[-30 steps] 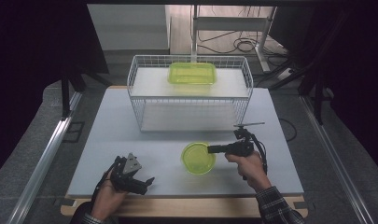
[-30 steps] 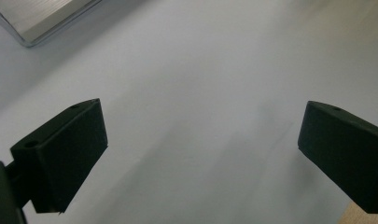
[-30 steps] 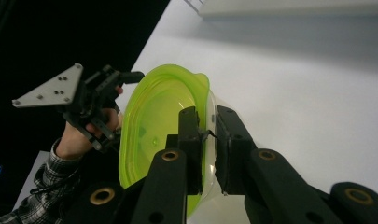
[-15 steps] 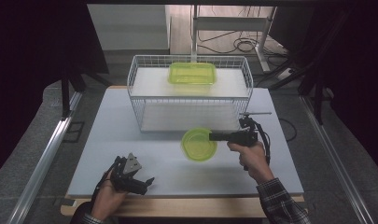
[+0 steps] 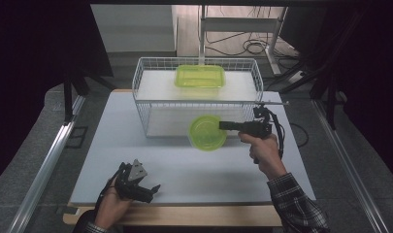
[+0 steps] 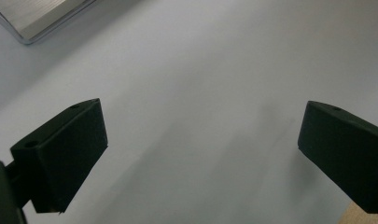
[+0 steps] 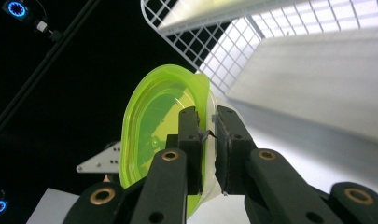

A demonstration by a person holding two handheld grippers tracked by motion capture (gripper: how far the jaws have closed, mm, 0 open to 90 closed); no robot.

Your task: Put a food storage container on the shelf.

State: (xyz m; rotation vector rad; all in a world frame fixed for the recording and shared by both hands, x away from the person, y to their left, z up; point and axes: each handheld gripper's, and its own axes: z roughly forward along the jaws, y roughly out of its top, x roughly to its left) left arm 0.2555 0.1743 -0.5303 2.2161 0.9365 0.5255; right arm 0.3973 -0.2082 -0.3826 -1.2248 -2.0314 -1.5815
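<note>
I count two translucent lime-green plastic containers, one round [image 5: 207, 132] and one rectangular [image 5: 200, 76], and one white wire basket [image 5: 145, 104].

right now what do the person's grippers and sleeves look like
Both are black handheld tools. The left gripper carries a grey three-cornered plate on top, and its jaw pads are plain matte black blocks. The right gripper is pistol-shaped with a black cable looping off it; its linkage arms have brass-coloured pivot pins. The right sleeve is dark plaid.

Glossy translucent green plastic round container [image 5: 207, 132], white wire basket [image 5: 150, 104], matt table [image 5: 136, 145]
</note>
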